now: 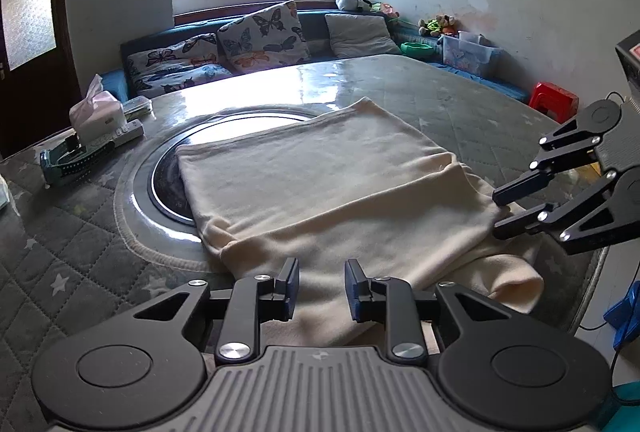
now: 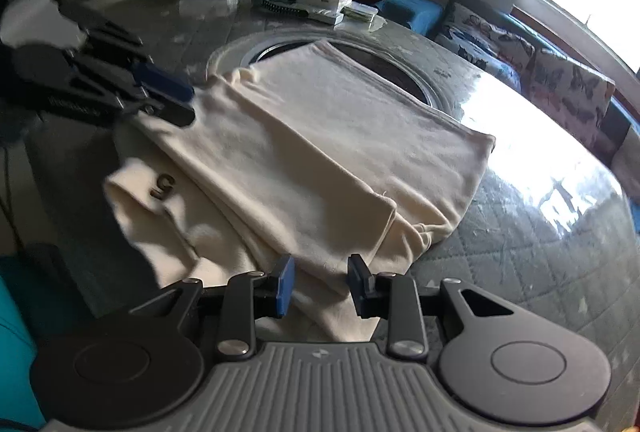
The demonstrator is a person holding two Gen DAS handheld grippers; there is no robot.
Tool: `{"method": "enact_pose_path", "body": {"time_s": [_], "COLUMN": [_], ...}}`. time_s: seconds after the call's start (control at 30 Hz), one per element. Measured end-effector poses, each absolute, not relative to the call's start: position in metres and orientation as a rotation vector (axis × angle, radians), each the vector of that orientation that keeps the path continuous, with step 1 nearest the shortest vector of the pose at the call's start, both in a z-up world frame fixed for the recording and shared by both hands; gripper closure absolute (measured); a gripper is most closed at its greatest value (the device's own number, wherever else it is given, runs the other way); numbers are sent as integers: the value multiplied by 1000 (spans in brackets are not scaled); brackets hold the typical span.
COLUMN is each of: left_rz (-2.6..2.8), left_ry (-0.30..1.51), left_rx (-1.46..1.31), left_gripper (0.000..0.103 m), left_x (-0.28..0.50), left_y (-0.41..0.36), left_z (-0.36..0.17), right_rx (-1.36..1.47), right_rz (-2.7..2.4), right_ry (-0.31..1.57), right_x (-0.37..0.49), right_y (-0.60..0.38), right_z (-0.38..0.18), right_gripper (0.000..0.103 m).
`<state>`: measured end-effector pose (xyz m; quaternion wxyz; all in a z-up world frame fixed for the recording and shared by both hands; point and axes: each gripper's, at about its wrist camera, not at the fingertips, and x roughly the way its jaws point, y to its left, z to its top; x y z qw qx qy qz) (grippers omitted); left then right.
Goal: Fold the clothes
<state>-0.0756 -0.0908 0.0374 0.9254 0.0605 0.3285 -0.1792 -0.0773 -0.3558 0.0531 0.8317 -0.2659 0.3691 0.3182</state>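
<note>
Cream garment [image 1: 320,183] lies folded flat mid-surface [image 1: 460,91], partly over the round inset. Left gripper [image 1: 322,288] and right gripper [image 2: 320,286] sit at its near edge, both jaws released, gripping nothing.

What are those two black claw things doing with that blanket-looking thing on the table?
A person is folding a cream garment on the round table with two hand-held grippers. The garment lies folded over itself, one sleeve end sticking out near the table edge. The left gripper and right gripper both sit at its near edge with jaws open, gripping nothing.
</note>
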Motion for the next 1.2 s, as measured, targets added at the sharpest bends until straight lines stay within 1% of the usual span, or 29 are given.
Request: {"method": "enact_pose_path", "body": {"time_s": [0.07, 0.1, 0.13, 0.3, 0.4, 0.5, 0.53, 0.6, 0.73, 0.97, 1.07, 1.13, 1.2], "left_rz": [-363, -362, -361, -369, -379, -386, -389, -393, -417, -472, -479, -478, -474], "left_ry": [673, 672, 671, 671, 673, 681, 682, 676, 666, 682, 694, 698, 698], "left_rx": [124, 126, 127, 137, 150, 160, 162, 170, 159, 180, 197, 198, 199], "left_gripper": [76, 76, 76, 76, 76, 76, 76, 76, 76, 76, 76, 76, 74], "left_x": [-76, -76, -77, -76, -76, -76, -76, -76, -72, -72, -73, -74, -75], "left_y": [-89, -87, -86, -85, -86, -87, -87, -87, -93, -113, -116, -115, -114], "left_z": [38, 38, 38, 38, 37, 37, 37, 39, 42, 34, 31, 30, 31], "right_rx": [-599, -611, -616, -594, -604, -602, -592, -568, -498, -443, -451, -441, -444], "right_rz": [680, 676, 665, 664, 674, 682, 687, 698, 703, 730, 731, 730, 728], "right_ry": [771, 764, 760, 743, 769, 794, 787, 767, 737, 790, 803, 798, 798], "right_x": [-79, -80, -81, -85, -86, -85, -86, -86, -77, -65, -67, -67, -67], "right_y": [-354, -353, -352, -358, -358, -359, -360, -361, -359, -346, -346, -348, -348], "right_z": [51, 52, 53, 68, 63, 58, 62, 70, 79, 55, 50, 52, 50], "right_gripper": [75, 85, 99, 99, 99, 96, 94, 92, 92, 90, 86, 80, 80]}}
